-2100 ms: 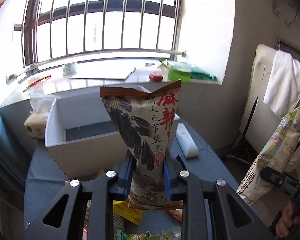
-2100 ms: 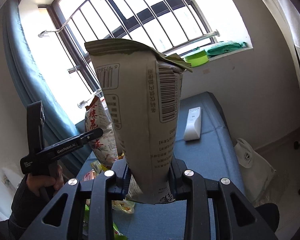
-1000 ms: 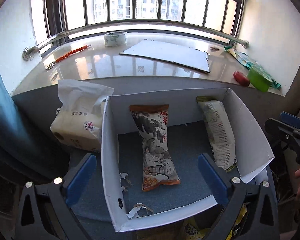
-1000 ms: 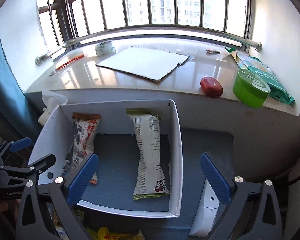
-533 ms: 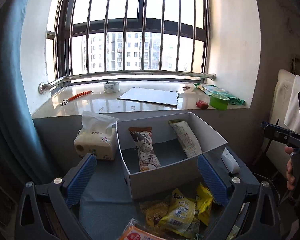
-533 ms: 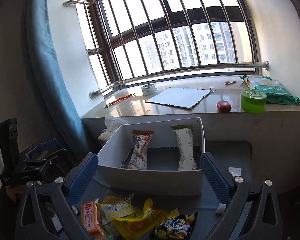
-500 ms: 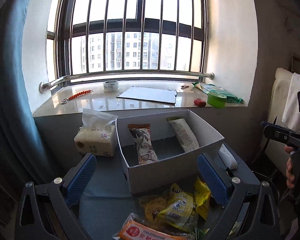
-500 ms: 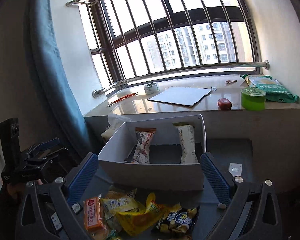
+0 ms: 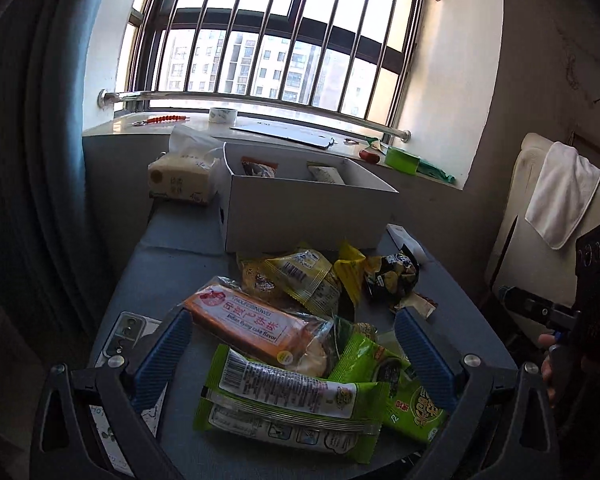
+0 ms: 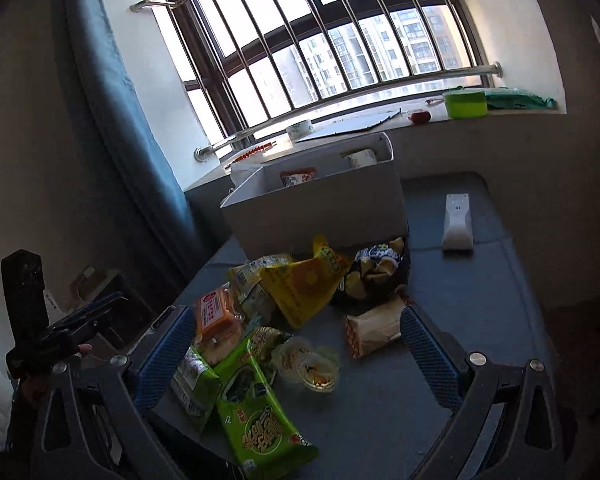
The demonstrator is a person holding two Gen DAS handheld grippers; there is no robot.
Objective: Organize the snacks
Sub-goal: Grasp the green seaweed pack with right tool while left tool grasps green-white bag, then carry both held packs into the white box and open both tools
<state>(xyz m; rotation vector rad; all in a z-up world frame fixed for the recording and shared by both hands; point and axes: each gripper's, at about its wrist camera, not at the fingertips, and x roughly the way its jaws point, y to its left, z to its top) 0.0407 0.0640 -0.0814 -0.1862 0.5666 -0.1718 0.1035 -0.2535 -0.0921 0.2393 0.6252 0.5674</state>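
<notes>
A pile of snack packets lies on the grey-blue table in front of a white box [image 9: 300,212]. Two packets stand inside the box, a brown one [image 9: 259,168] and a pale one [image 9: 326,176]. My left gripper [image 9: 292,344] is open and empty, low over an orange cake packet [image 9: 244,324] and a green packet [image 9: 284,400]. My right gripper [image 10: 296,344] is open and empty above a green packet [image 10: 260,420], a small clear cup [image 10: 312,364] and a tan packet [image 10: 374,330]. Yellow packets [image 10: 300,280] and a dark chip bag [image 10: 374,272] lie nearer the box [image 10: 320,208].
A tissue pack [image 9: 180,178] sits left of the box. A white remote [image 10: 457,222] lies right of it. A phone [image 9: 128,334] lies at the table's left edge. The sill holds a tape roll [image 9: 223,114], cardboard, a green tub [image 10: 465,104]. A chair with a towel [image 9: 560,196] stands right.
Both grippers have let go of their packets into the box, pulled back and dropped low over the snack pile. Both stand open and empty.
</notes>
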